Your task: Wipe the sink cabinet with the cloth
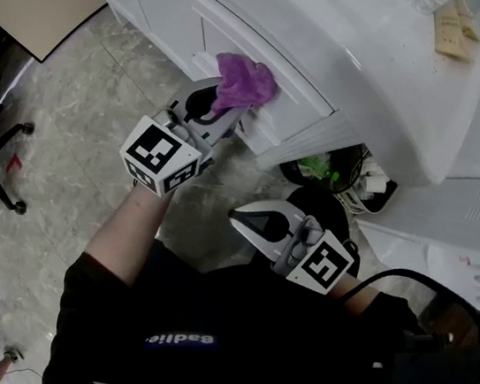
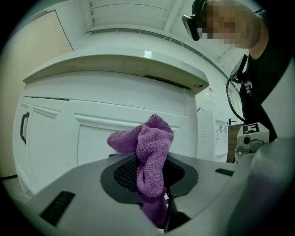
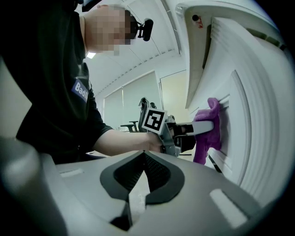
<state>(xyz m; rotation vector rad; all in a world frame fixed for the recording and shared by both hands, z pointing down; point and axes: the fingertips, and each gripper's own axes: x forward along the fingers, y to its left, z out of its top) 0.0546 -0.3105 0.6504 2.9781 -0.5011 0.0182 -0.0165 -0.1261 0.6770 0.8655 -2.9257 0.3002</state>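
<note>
While the left gripper [image 1: 223, 114] clamps the purple cloth [image 1: 244, 82] against the sink cabinet [image 1: 245, 40], the right gripper [image 1: 249, 221] is closed (empty).

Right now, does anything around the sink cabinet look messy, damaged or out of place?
Nothing looks damaged. The left gripper presses the purple cloth against the cabinet door. Only untidy spots: dark specks on the countertop by a tan packet, and a bin of rubbish beside the cabinet.
</note>
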